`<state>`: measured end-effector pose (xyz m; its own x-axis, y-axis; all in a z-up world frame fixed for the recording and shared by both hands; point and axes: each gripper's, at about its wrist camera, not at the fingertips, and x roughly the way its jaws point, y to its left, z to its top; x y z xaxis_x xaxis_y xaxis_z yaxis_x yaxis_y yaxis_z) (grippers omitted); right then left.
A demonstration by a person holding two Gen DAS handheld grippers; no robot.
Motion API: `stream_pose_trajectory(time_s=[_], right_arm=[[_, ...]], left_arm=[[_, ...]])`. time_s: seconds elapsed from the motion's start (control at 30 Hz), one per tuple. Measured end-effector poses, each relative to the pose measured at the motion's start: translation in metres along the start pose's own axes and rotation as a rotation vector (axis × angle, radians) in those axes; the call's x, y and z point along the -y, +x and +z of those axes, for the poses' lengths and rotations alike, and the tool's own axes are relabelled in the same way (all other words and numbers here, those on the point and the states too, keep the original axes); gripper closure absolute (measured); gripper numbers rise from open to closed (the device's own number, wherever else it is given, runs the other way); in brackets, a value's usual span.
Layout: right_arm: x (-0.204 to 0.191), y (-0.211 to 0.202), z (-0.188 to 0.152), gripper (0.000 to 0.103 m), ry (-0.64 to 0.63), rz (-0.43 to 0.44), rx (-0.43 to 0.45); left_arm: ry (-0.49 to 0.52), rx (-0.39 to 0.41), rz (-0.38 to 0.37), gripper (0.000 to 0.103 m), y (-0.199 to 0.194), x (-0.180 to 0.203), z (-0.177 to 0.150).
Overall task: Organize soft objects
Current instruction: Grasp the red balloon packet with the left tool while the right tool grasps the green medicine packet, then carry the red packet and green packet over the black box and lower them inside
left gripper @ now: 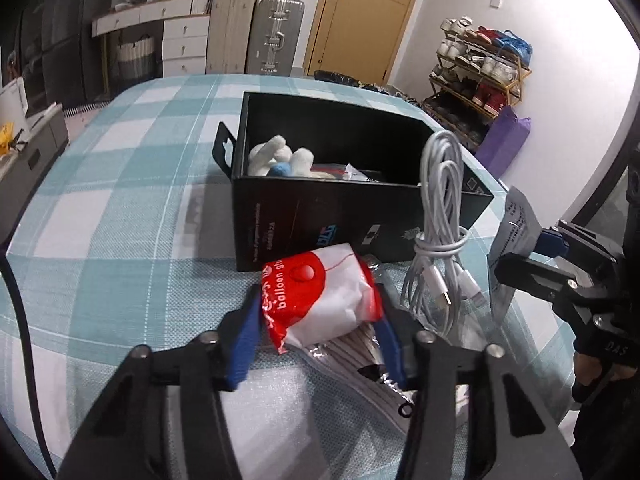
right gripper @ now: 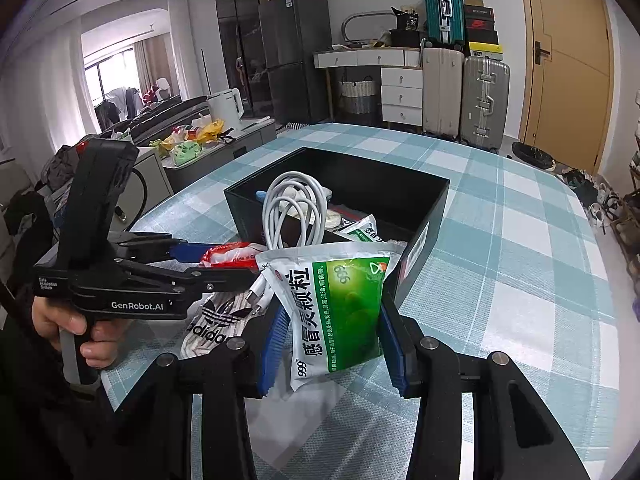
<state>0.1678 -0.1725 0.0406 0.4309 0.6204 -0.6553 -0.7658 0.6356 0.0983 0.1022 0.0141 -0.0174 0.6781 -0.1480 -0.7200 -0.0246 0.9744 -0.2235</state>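
My left gripper (left gripper: 320,316) is shut on a red and white balloon packet (left gripper: 320,300), held just in front of the black box (left gripper: 320,216). My right gripper (right gripper: 332,332) is shut on a green and white medicine pouch (right gripper: 340,308), held near the box's near corner (right gripper: 416,248). The box holds a white plush toy (left gripper: 280,156) and packets (right gripper: 360,228). A coiled white cable (left gripper: 436,216) leans against the box. A striped Adidas item in clear wrap (right gripper: 212,324) lies on the table under the left gripper.
The box stands on a teal checked tablecloth (left gripper: 120,200). Suitcases (right gripper: 464,96) and white drawers stand behind the table by a wooden door. A shoe rack (left gripper: 480,68) is at the right wall. A cluttered grey side unit (right gripper: 208,144) stands at the left.
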Motion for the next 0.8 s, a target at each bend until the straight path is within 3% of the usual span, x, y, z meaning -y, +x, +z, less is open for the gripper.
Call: stream_pose_trajectory(time_s=[0.8], right_arm=[[-0.006, -0.026, 0.010, 0.059, -0.005, -0.025, 0.098]], left_arm=[[0.021, 0.159, 0.033, 0.055, -0.046, -0.007, 0.020]])
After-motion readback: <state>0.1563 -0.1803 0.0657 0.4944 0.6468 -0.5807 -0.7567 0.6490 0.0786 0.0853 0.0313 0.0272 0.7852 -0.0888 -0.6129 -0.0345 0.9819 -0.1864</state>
